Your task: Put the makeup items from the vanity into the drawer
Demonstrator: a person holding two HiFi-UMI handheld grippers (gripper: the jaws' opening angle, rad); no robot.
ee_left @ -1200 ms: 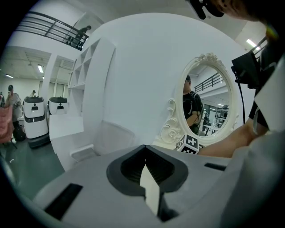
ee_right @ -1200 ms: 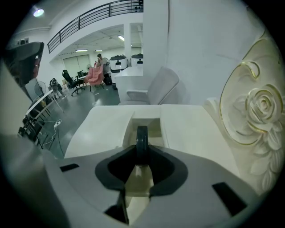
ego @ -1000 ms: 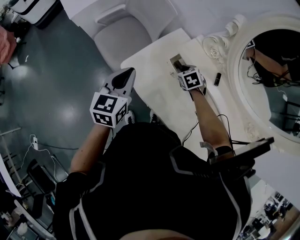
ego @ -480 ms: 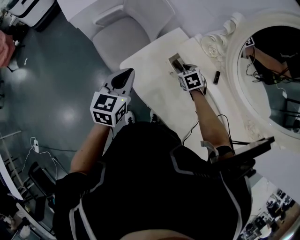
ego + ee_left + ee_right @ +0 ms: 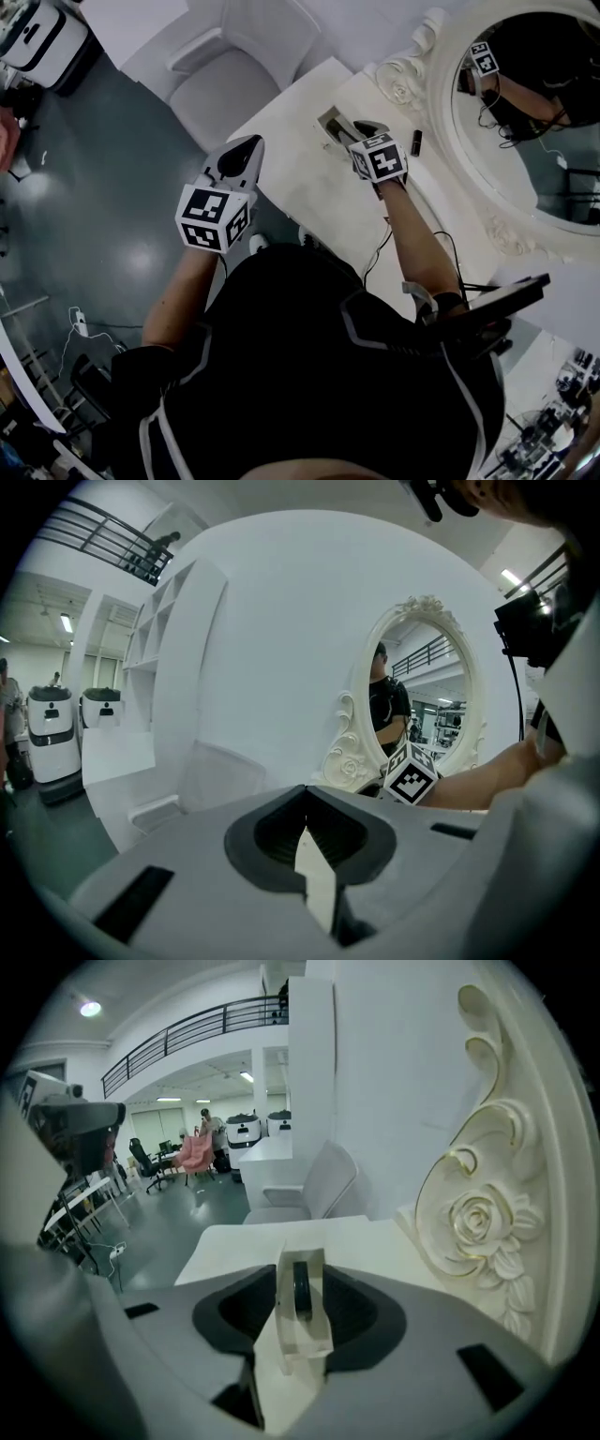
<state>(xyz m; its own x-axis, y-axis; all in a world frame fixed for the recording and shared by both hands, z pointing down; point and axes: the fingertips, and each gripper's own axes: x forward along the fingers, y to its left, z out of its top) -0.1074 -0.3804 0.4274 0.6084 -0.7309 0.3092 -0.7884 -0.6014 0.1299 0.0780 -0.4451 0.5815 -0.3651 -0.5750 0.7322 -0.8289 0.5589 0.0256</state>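
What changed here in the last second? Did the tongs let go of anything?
The right tongs have just been opening and lifted back from the small drawer; a dark makeup item lies inside it, beyond the tips, apparently just released. The left tongs stayed beside the vanity, closed and empty, and the dark tube by the mirror has not moved.

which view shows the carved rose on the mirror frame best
The right gripper view: the carved rose sits close at the right, petals and gold edging sharp. The left gripper view shows the rose small and distant; the head view shows the rose only as a pale lump from above.
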